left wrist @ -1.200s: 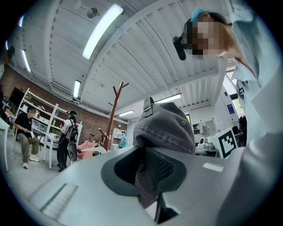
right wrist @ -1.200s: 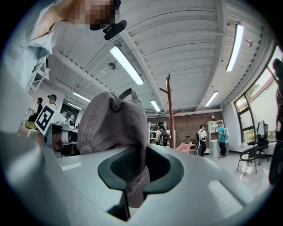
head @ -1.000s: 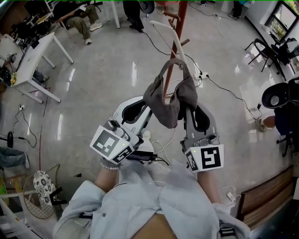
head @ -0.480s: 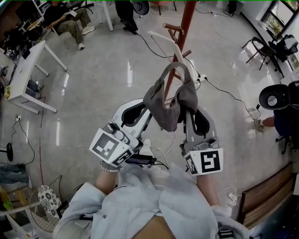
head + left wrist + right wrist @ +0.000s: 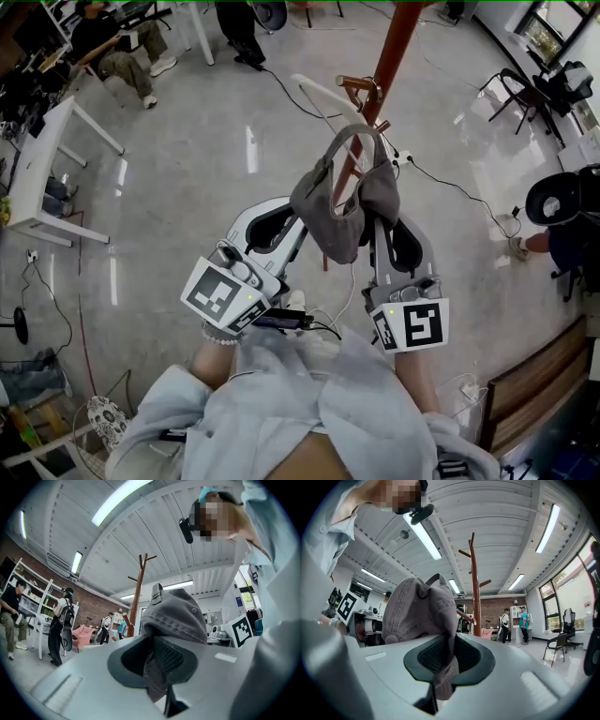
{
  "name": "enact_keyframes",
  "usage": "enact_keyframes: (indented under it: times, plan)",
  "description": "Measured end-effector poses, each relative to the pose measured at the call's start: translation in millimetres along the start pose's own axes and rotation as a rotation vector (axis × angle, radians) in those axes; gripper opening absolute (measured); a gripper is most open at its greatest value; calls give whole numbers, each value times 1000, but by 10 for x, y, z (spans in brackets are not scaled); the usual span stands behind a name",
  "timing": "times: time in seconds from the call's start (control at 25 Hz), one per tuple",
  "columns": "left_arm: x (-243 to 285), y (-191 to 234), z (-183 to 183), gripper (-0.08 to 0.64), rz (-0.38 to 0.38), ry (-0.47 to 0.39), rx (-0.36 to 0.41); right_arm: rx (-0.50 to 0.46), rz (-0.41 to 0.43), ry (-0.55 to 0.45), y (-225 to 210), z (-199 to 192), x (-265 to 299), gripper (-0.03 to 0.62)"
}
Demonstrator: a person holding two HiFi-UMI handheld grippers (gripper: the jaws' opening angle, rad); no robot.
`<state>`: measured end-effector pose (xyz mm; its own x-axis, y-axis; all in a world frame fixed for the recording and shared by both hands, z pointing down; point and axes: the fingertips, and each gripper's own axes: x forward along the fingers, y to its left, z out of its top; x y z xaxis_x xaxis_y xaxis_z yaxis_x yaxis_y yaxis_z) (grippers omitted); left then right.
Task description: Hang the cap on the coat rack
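Two tongs share one grey cap (image 5: 339, 214), each pinching a side of it. The left tongs (image 5: 157, 667) are closed to a narrow slot on a fold of the cloth. In the left gripper view the fabric runs down between the jaws, and the cap's crown bulges above them at 12 o'clock. The right tongs (image 5: 440, 667) are clamped the same way on the opposite side, with cloth hanging through the gap and the crown rising toward 11 o'clock.

From the head view the jaw tips of both tongs are buried under the cap and cannot be made out. Only the white bodies and the marker cubes show, at 7 o'clock and 5 o'clock of the cap. The cap hangs crumpled between the tongs, just above the middle of the head view, in the air and clear of the floor (image 5: 187, 169). Its brim is hard to pick out. Its back strap (image 5: 349, 141) arches up at 12 o'clock.

Beyond the strap stands the brown coat rack (image 5: 397, 37), toward 1 o'clock. Its pole is cut off by the top edge, and its lower part and foot are hidden behind the cap. One peg (image 5: 360, 86) sits just above the strap, but whether they touch cannot be told. No part of the cap is on a peg.

Cables (image 5: 459, 187) trail over the floor at 3 o'clock. A white counter (image 5: 52, 141) stands at 9 o'clock, cut off by the left edge.
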<state>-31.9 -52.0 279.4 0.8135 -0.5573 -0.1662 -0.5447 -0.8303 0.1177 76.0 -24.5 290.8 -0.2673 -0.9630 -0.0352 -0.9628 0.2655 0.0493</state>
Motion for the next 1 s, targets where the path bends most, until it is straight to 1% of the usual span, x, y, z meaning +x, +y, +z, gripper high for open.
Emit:
enact_keyframes:
  times: [0.24, 0.4, 0.64, 1.0]
  plan:
    - [155, 416, 3, 35, -28, 9, -16, 1, -26, 11, 3, -28, 408, 48]
    - [196, 553, 21, 35, -46, 6, -17, 0, -45, 13, 22, -32, 542, 48]
    - [234, 659, 154, 35, -66, -19, 1, -18, -50, -7, 49, 83, 655, 48]
    - [287, 658, 122, 35, -82, -31, 5, -33, -62, -10, 11, 55, 654, 48]
